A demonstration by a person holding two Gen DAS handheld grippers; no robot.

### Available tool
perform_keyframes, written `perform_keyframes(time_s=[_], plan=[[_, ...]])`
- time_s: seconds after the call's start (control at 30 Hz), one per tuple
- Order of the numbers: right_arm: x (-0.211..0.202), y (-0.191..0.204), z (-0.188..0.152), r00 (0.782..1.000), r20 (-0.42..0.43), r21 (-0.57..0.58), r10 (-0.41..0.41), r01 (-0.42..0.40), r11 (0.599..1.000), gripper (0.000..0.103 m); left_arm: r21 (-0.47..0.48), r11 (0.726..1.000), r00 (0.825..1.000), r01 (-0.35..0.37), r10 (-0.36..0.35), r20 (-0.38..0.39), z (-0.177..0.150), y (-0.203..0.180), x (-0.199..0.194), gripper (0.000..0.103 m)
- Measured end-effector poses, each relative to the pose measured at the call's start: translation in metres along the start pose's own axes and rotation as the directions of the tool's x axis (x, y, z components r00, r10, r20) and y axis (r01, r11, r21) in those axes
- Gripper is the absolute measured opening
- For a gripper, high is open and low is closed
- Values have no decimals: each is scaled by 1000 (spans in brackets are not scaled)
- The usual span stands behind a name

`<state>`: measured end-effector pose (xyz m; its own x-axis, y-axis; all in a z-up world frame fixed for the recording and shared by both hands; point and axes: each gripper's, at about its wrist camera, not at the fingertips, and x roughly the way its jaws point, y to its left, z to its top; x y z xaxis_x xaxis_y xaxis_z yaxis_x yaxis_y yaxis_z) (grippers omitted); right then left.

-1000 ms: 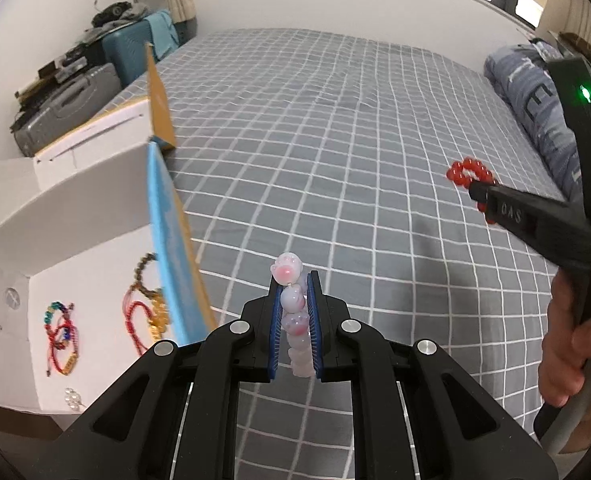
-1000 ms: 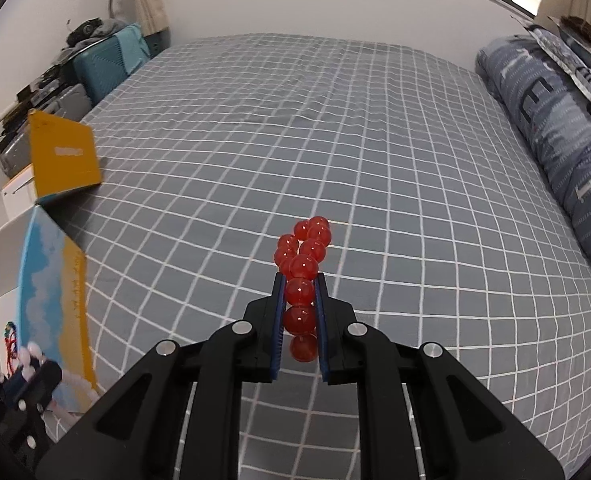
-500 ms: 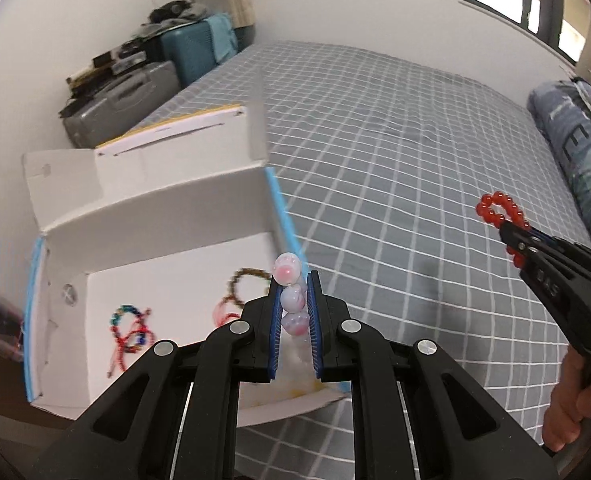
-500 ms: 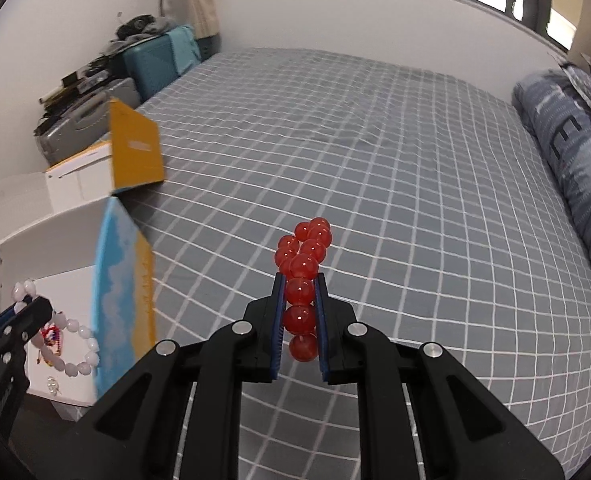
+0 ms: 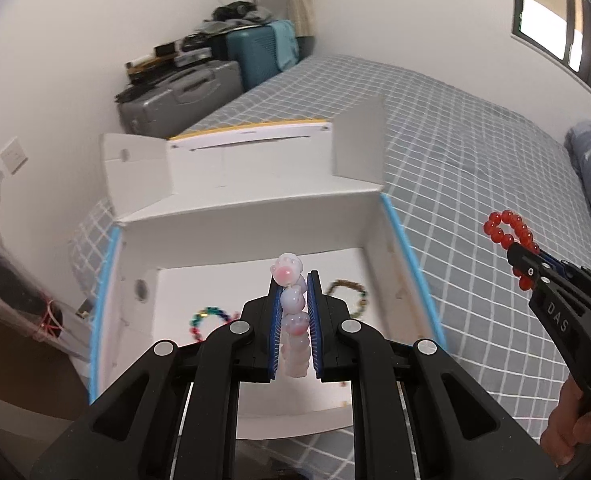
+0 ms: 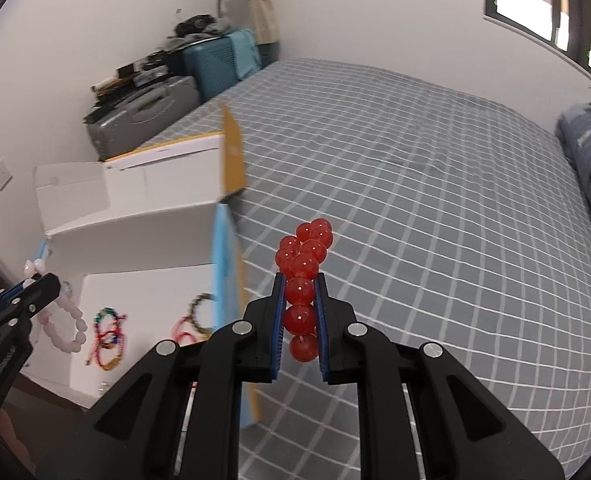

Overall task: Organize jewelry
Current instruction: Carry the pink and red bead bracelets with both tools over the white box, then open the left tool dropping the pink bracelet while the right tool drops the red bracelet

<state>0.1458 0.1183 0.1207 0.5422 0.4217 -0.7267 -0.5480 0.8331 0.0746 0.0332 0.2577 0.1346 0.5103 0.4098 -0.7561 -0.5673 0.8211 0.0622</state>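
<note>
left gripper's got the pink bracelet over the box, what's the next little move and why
Probably lower the left gripper a little and open it: its pink bracelet already hangs above the white box, over bare floor between the bracelets lying inside.

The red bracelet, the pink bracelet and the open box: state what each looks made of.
Red bracelet: glossy, translucent round beads with bright highlights, likely glass, resin or polished stone.
Pink bracelet: milky, pale pink beads, softly shiny, maybe quartz or plastic; the top bead is paw-shaped.
Open box: matte white cardboard, shown by creased flaps and thin folded walls.
</note>
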Motion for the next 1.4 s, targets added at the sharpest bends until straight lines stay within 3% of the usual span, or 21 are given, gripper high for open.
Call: perform_keyframes(time_s=[0.33,0.7,0.93,1.4], plan=[[16,66,-1,994,-37,-64,102,-104,992,13,-52,997,998,-61,59,-38,-11,50,14,12],[64,116,-20,981,-158,-158,110,-135,978,13,-79,992,992,-94,86,-92,-20,80,49,12],[98,127,-33,971,-224,-177,81,-122,977,13,-84,991,986,-100,87,-141,-28,88,79,12],[111,136,-37,963,-256,-188,87,-138,972,17,-79,988,978,-131,115,-174,-33,93,95,15]])
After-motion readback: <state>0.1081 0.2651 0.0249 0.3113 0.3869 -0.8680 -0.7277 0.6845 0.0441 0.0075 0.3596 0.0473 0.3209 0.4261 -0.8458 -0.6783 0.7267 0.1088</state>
